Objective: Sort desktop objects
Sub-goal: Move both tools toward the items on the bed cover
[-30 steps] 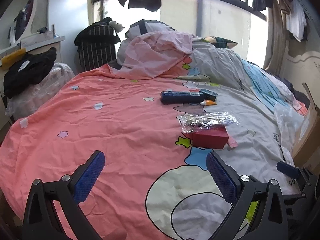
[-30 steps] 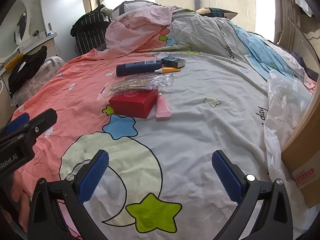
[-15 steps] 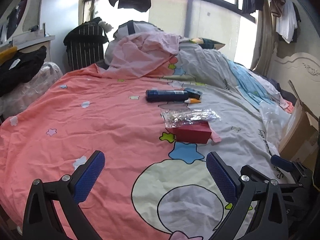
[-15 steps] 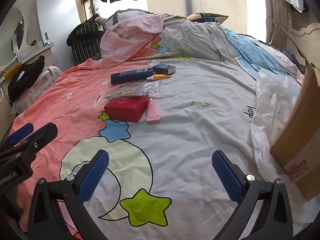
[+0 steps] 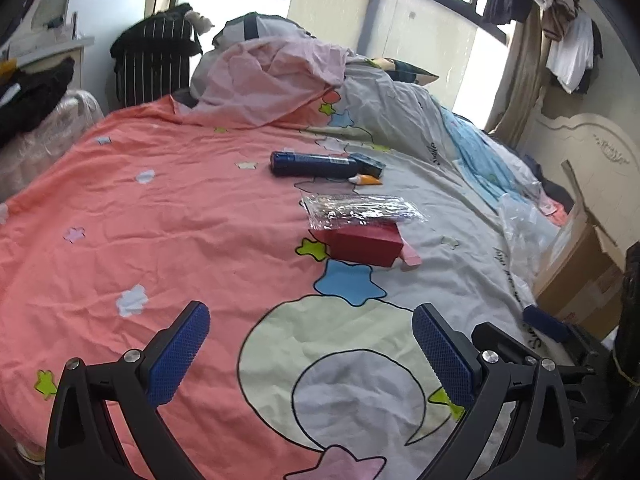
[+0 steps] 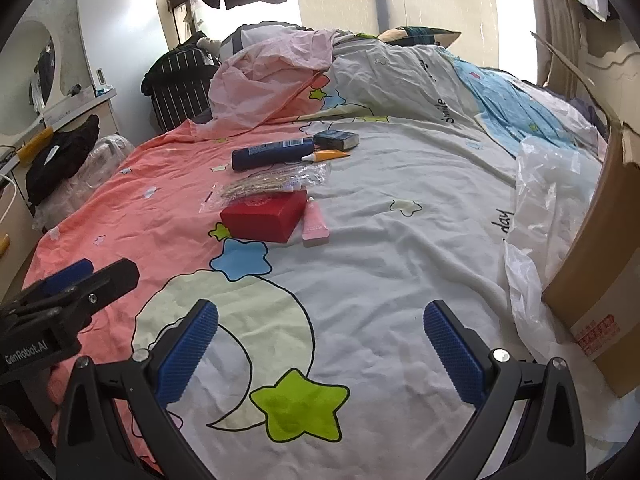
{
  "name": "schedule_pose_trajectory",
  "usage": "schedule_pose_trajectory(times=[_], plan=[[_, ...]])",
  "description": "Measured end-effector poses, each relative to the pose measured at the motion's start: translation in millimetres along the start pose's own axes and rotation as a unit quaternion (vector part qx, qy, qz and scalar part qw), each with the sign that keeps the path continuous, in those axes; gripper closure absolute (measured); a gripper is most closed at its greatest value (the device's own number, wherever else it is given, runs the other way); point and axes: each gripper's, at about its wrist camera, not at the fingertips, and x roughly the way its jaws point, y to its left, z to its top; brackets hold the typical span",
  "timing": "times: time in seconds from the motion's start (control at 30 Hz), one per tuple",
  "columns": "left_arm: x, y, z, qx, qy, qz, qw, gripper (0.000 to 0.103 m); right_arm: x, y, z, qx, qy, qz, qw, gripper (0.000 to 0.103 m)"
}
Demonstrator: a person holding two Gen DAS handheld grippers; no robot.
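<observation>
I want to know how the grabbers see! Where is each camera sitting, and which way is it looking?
Left wrist: sits on the left gripper, looking forward over the bed; its blue fingers show, and the right gripper pokes in at the right edge.
Right wrist: sits on the right gripper, facing the same way; the left gripper shows at the left edge.
Both see the red box and blue bottle.

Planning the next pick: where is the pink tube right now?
In the right wrist view, the pink tube lies on the bedspread, right beside the red box.
</observation>
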Motion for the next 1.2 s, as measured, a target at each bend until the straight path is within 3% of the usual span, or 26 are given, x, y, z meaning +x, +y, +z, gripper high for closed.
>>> schedule_pose_trajectory(times=[0.2, 0.47, 0.8, 1.2], plan=[[-6.1, -2.4, 0.2, 0.010, -0.010, 0.038, 0.9992, 0.000, 0.8, -9.6, -4.2, 0.022, 0.010, 0.029, 0.999, 0.000], [-15.0, -7.7, 0.6, 0.029, -0.022, 0.087, 0.9955, 0.000, -11.8, -9.6, -5.3, 0.014, -0.013, 0.017, 1.000, 0.000], [-21.2, -11.8, 1.3, 0.025, -0.030, 0.086, 0.9956, 0.000, -0.8, -23.1, -9.8, 0.020, 0.015, 0.006, 1.000, 0.000], [-15.8, -17.9, 0.1, 0.039, -0.034, 0.091, 0.9945, 0.000, -6.9, -19.4, -6.0, 0.007, -0.003, -0.020, 1.000, 0.001]])
